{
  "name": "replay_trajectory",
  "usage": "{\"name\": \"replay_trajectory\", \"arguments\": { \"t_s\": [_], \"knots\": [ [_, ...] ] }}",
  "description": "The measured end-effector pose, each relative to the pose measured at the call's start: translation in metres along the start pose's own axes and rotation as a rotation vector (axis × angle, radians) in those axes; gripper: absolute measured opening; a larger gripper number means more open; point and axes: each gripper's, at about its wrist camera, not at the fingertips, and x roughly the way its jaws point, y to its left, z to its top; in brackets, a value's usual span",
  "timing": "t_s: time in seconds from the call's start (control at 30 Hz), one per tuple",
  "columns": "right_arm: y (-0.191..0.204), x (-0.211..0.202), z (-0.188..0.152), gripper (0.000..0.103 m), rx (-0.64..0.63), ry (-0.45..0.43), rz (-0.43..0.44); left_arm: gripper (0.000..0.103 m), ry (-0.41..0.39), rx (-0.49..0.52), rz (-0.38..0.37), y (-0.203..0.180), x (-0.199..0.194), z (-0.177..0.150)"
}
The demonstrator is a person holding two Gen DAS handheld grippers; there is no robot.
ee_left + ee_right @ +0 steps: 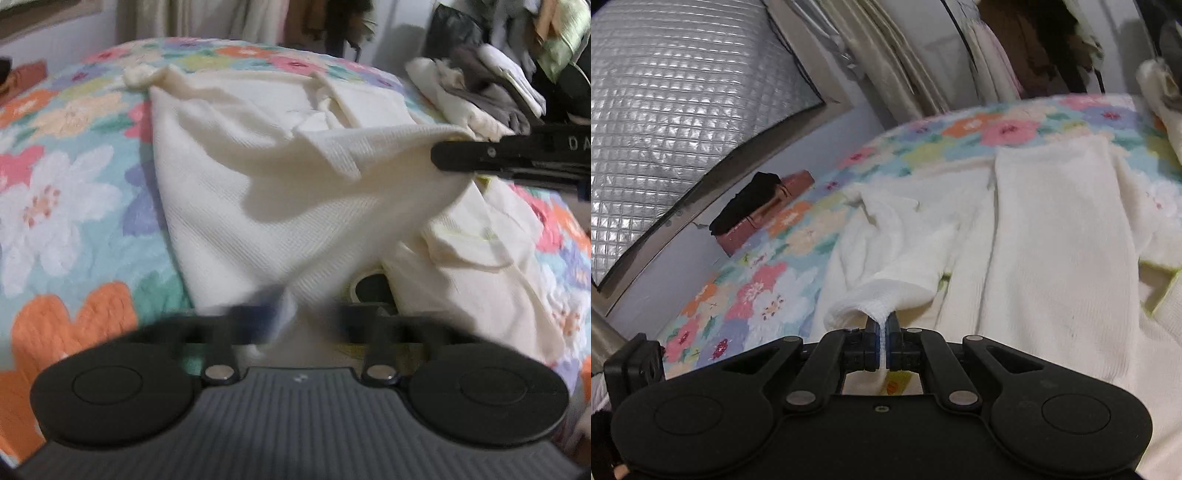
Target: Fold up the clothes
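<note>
Now spread over the floral bedspread (55,206): cream garment (229,184), one edge lifted. Right gripper (882,332) clenched on a knit fold. Left gripper (303,314) blurred, jaws apparently pinched on the cloth's near edge. Likely trouble: thin fold slipping free under tension, or dragging the second cream piece (480,266) alongside.

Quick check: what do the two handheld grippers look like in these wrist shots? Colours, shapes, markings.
Both match: the left gripper and right gripper have a black plastic body with two round disc housings, angled linkage arms on silver pivot pins, and blue pads inside black jaws. The left's base plate looks grey and ribbed; the right's is smooth black with one centre screw. From the left view, the right's side shows pale lettering starting "DA". No cables or sleeves visible.
</note>
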Motion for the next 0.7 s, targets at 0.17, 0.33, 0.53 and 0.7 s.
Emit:
{"name": "replay_trajectory", "arguments": {
  "t_s": [0.17, 0.33, 0.53, 0.7],
  "knots": [
    [0.018, -0.034, -0.006, 0.004, -0.036, -0.092, -0.018, 0.007, -0.087, 0.061, -0.058, -0.011, -0.031, 0.003],
    [0.019, -0.069, -0.024, 0.004, 0.091, -0.118, -0.076, 0.007, -0.08, 0.123, -0.123, -0.022, -0.046, -0.003],
    [-0.016, -0.049, -0.07, 0.004, 0.361, 0.185, -0.176, 0.016, 0.06, 0.241, 0.098, -0.048, -0.024, -0.022],
    [-0.006, -0.031, -0.064, 0.004, 0.25, 0.233, -0.222, 0.017, 0.107, 0.177, 0.123, -0.039, -0.011, -0.029]
  ]
}}
